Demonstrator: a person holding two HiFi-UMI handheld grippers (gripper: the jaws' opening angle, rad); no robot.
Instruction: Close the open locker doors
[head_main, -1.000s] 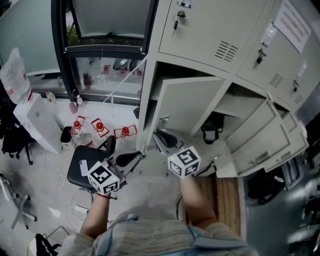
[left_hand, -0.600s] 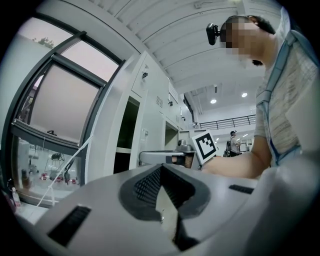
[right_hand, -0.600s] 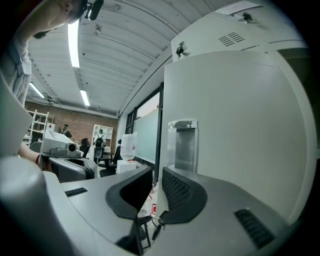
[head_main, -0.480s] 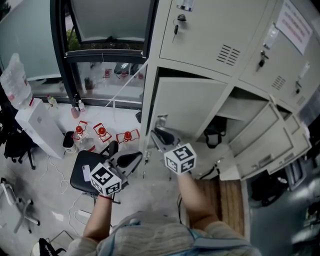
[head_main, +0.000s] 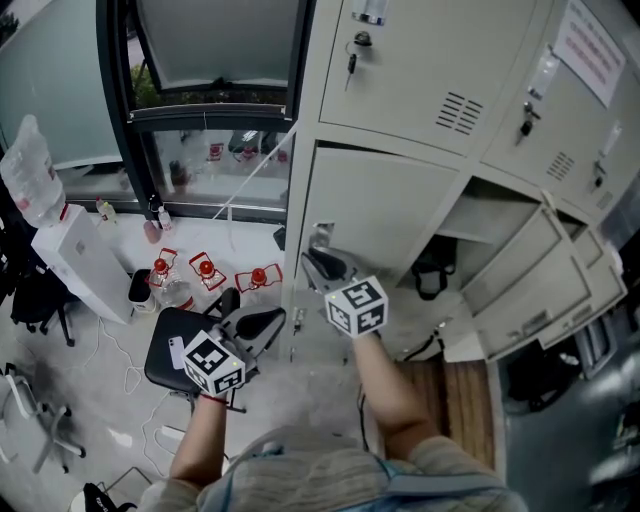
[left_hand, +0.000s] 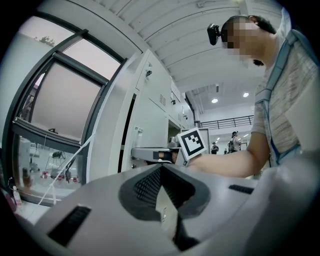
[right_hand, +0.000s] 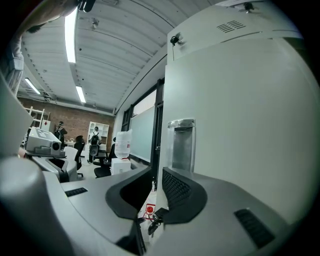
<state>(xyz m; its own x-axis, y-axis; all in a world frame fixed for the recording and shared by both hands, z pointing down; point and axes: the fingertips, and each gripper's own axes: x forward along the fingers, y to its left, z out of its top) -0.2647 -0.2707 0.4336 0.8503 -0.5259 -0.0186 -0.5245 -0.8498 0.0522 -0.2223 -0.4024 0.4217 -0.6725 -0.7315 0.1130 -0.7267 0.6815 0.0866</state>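
In the head view the lower-left locker door stands almost flush with its frame. My right gripper is against its left edge, just under the recessed handle, jaws open with nothing between them. In the right gripper view the door face fills the right side, with the handle straight ahead and a bunch of keys hanging below. Two more locker doors hang open at the right. My left gripper is held low and left of the lockers, open and empty.
A black office chair stands under my left gripper. Red-capped bottles and a water dispenser sit by the window. A black bag hangs inside the locker bay at the right. The upper lockers are closed.
The lower-left door has swung from half open to nearly closed, with my right gripper moving forward against it. The left gripper has barely moved.
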